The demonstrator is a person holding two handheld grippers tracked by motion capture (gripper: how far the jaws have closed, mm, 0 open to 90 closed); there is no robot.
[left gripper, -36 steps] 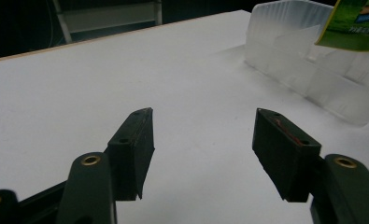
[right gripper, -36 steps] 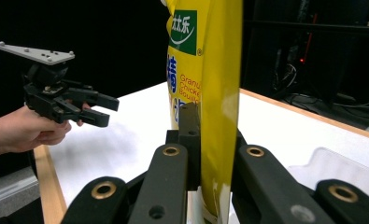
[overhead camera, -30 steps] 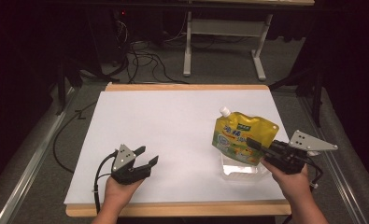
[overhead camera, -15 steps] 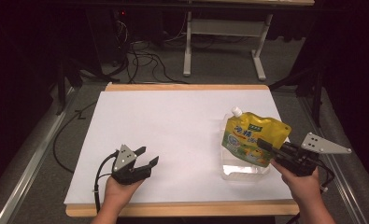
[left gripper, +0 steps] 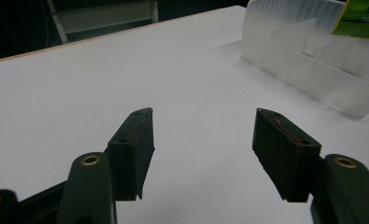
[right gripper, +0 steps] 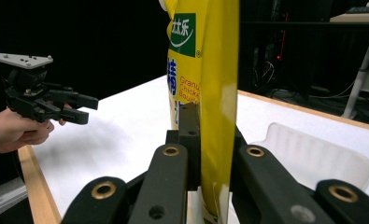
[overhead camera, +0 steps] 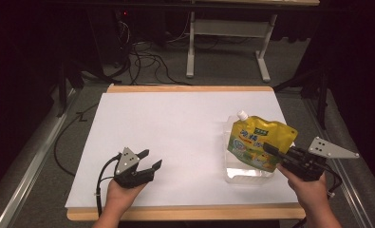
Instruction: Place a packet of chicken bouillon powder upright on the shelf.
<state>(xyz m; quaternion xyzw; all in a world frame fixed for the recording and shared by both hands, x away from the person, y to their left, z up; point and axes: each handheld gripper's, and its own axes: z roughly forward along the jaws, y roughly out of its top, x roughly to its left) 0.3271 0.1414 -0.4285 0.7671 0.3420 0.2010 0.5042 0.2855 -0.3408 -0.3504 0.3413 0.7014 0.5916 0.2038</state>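
Observation:
A yellow stand-up pouch with a white spout cap hangs upright at the right side of the table. My right gripper is shut on its lower right edge. In the right gripper view the pouch runs up between the jaws of my right gripper. Just below and in front of the pouch sits a clear plastic tray. My left gripper rests at the front left, open, with nothing between its fingers. The left gripper view shows my left gripper above bare white surface, the tray beyond it.
A white sheet covers the wooden-edged table. Behind the table lie floor cables and a grey desk frame. The left gripper and its hand show far off in the right gripper view.
The right gripper has carried the pouch a little to the right. The left gripper has stayed where it was.

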